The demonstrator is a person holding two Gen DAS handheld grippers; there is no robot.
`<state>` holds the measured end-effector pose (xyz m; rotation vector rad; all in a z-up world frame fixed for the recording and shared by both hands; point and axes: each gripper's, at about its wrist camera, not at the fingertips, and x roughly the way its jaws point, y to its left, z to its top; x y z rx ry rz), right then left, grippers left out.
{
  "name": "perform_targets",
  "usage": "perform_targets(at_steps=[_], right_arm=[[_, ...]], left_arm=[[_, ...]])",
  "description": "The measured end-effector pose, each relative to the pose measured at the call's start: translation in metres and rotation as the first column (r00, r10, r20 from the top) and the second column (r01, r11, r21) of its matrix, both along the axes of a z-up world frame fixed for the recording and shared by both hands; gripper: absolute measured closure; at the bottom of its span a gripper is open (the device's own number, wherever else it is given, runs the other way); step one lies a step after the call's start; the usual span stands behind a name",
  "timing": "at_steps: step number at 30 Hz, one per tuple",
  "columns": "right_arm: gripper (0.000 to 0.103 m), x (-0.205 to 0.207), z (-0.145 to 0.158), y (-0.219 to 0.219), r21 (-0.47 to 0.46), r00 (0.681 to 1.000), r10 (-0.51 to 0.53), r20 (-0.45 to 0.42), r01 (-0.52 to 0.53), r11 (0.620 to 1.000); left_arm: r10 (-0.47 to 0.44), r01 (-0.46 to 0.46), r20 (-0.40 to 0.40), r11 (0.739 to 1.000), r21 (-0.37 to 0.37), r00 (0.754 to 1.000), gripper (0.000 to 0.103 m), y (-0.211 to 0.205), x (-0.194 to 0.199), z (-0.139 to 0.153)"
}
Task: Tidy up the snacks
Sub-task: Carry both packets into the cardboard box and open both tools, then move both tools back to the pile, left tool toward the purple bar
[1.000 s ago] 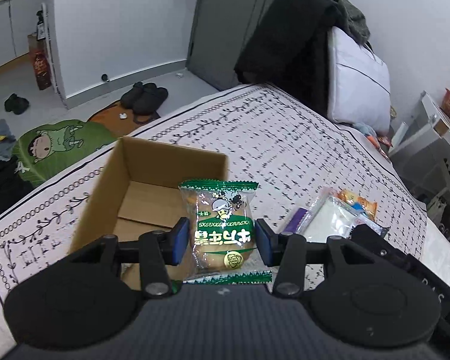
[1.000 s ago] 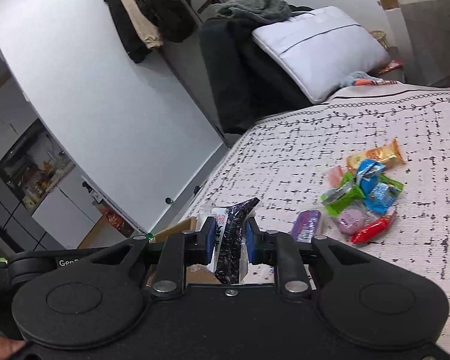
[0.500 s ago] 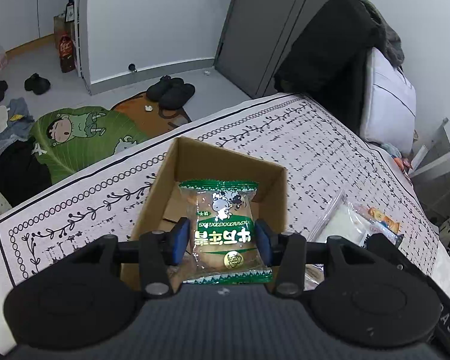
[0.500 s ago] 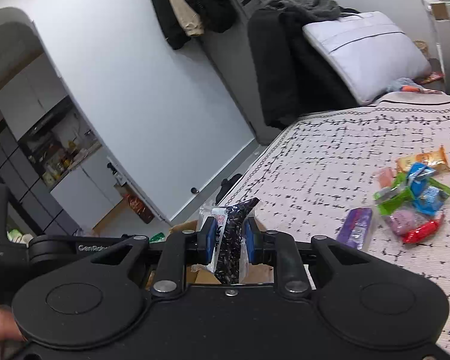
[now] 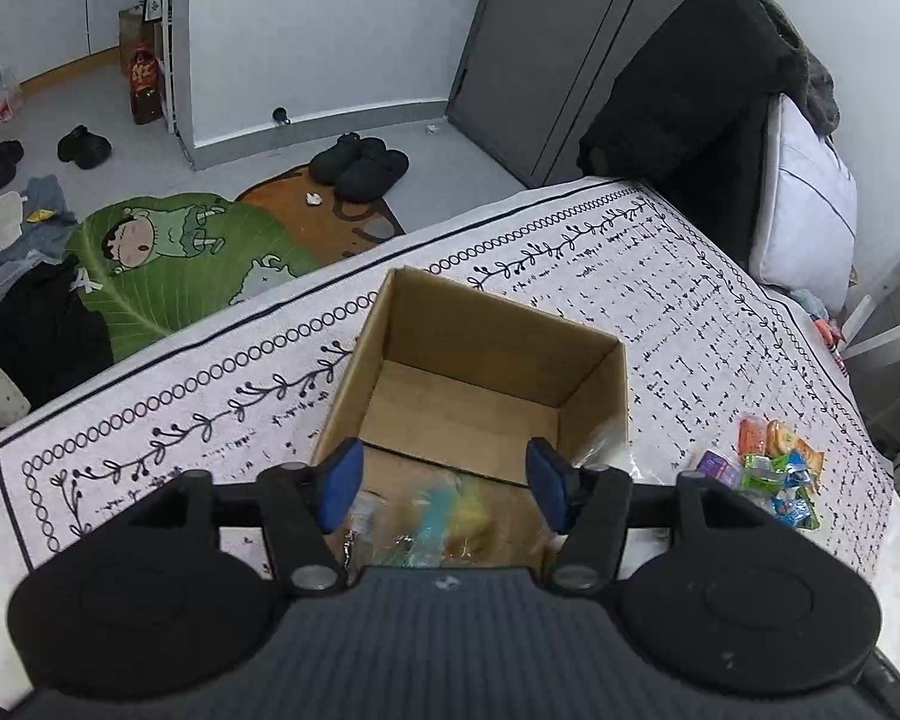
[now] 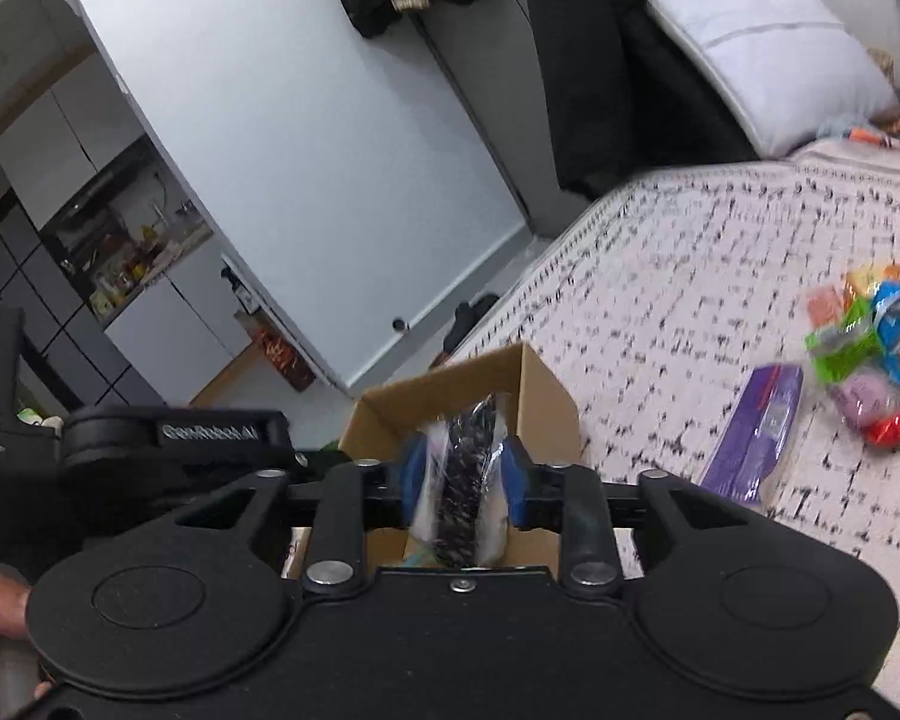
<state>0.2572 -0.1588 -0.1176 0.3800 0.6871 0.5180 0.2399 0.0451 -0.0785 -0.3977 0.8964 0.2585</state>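
Note:
An open cardboard box (image 5: pixel 486 324) stands on the patterned bedspread. My left gripper (image 5: pixel 447 483) hangs open above its near end, with nothing between the blue pads. Below it the green cake packet (image 5: pixel 444 522) shows as a blur inside the box. My right gripper (image 6: pixel 463 477) is shut on a black-and-white snack packet (image 6: pixel 465 468), held upright over the same box (image 6: pixel 546 396). A pile of small colourful snacks (image 5: pixel 774 471) (image 6: pixel 870 348) lies on the bed to the right, with a purple packet (image 6: pixel 762 426) nearest the box.
A white pillow (image 5: pixel 810 216) and dark clothes (image 5: pixel 690 96) lie at the head of the bed. On the floor past the bed edge are a cartoon mat (image 5: pixel 168 258), black slippers (image 5: pixel 360 165) and scattered clothes. The left gripper's body (image 6: pixel 168 438) appears left of the box.
My left gripper opened and the green cake packet dropped out of it into the box. My right gripper, still holding its packet, moved over the box.

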Motion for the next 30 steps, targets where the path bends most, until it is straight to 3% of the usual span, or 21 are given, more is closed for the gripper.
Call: perform_targets(at_steps=[2, 6, 11, 17, 23, 30], right_arm=[[0.055, -0.003, 0.000, 0.001, -0.027, 1.000, -0.007, 0.011, 0.008, 1.000], [0.052, -0.007, 0.001, -0.002, -0.047, 1.000, -0.010, 0.003, 0.010, 0.999], [0.040, -0.010, 0.007, -0.012, -0.072, 0.999, -0.039, 0.005, 0.039, 0.997], [0.026, -0.008, 0.010, -0.036, -0.072, 0.997, -0.083, -0.002, 0.082, 0.994], [0.016, -0.007, 0.009, -0.058, -0.080, 0.993, -0.116, -0.017, 0.114, 0.990], [0.008, -0.009, 0.009, -0.086, -0.092, 0.986, -0.167, -0.009, 0.166, 0.982]], left_arm=[[0.001, -0.001, 0.000, 1.000, 0.006, 1.000, 0.034, 0.001, -0.001, 0.002], [0.010, -0.010, 0.001, 1.000, 0.006, 1.000, 0.024, 0.002, -0.004, 0.002], [-0.003, 0.003, -0.050, 1.000, -0.008, 0.999, 0.022, -0.007, -0.001, -0.002], [-0.019, 0.019, -0.054, 1.000, -0.005, 0.998, 0.022, -0.025, -0.004, 0.001], [-0.036, 0.036, -0.006, 0.998, 0.056, 0.999, 0.001, -0.046, -0.006, 0.009], [-0.077, 0.076, 0.016, 0.994, 0.075, 0.997, 0.000, -0.075, -0.004, 0.011]])
